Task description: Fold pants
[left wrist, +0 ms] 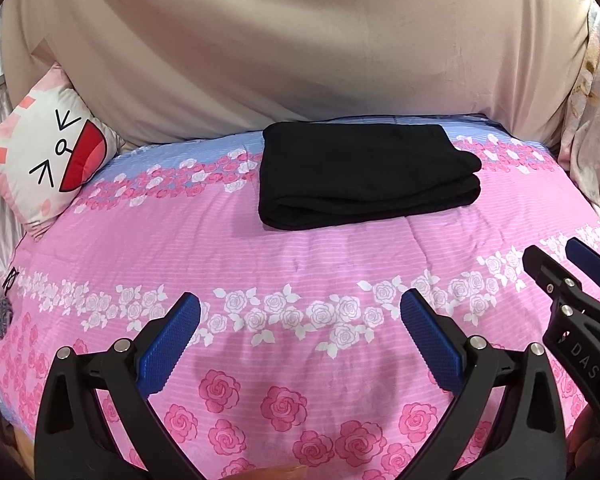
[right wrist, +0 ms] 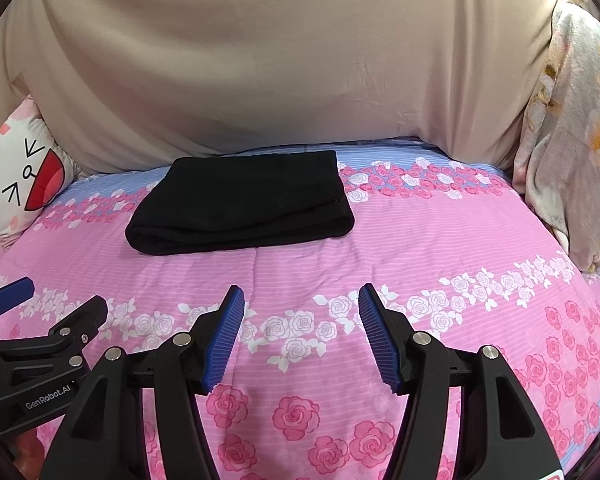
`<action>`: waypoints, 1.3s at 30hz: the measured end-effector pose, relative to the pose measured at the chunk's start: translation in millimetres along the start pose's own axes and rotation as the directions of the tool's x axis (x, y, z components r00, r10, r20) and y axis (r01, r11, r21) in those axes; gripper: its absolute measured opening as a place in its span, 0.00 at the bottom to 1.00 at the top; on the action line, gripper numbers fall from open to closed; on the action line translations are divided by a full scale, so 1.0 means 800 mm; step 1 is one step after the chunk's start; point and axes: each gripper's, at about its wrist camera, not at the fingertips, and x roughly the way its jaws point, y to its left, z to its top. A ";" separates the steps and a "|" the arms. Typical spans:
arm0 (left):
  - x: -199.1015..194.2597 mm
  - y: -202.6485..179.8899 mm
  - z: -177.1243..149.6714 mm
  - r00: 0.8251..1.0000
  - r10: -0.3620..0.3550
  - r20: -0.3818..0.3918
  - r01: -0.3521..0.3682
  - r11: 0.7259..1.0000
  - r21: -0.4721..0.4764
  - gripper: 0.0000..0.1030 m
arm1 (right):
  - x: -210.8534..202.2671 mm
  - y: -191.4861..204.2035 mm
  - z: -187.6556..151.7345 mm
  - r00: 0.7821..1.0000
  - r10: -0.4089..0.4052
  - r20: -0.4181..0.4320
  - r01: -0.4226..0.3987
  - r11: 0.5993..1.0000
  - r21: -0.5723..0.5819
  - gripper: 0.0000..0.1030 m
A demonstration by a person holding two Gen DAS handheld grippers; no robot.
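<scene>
The black pants (left wrist: pixel 364 174) lie folded into a thick rectangle on the far part of the pink floral bed cover (left wrist: pixel 284 264); they also show in the right wrist view (right wrist: pixel 240 204). My left gripper (left wrist: pixel 300 312) is open and empty, hovering above the cover well short of the pants. My right gripper (right wrist: pixel 300 300) is open and empty too, also short of the pants. The right gripper shows at the right edge of the left wrist view (left wrist: pixel 556 256). The left gripper shows at the left edge of the right wrist view (right wrist: pixel 56 296).
A cat-face cushion (left wrist: pixel 48 156) leans at the far left. A beige sheet (left wrist: pixel 300 48) hangs behind the bed. A pale floral fabric (right wrist: pixel 568 152) hangs at the far right. A small dark object (left wrist: pixel 2 312) lies at the cover's left edge.
</scene>
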 end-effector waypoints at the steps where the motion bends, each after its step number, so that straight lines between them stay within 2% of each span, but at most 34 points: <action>1: 0.000 0.001 0.000 1.000 0.000 -0.001 0.000 1.000 0.000 0.95 | 0.000 0.001 0.000 1.000 0.000 0.000 0.000 1.000 -0.001 0.57; 39: 0.002 0.005 -0.001 1.000 0.003 -0.003 -0.003 1.000 -0.002 0.95 | 0.001 0.007 0.000 1.000 0.002 -0.005 -0.002 1.000 -0.005 0.57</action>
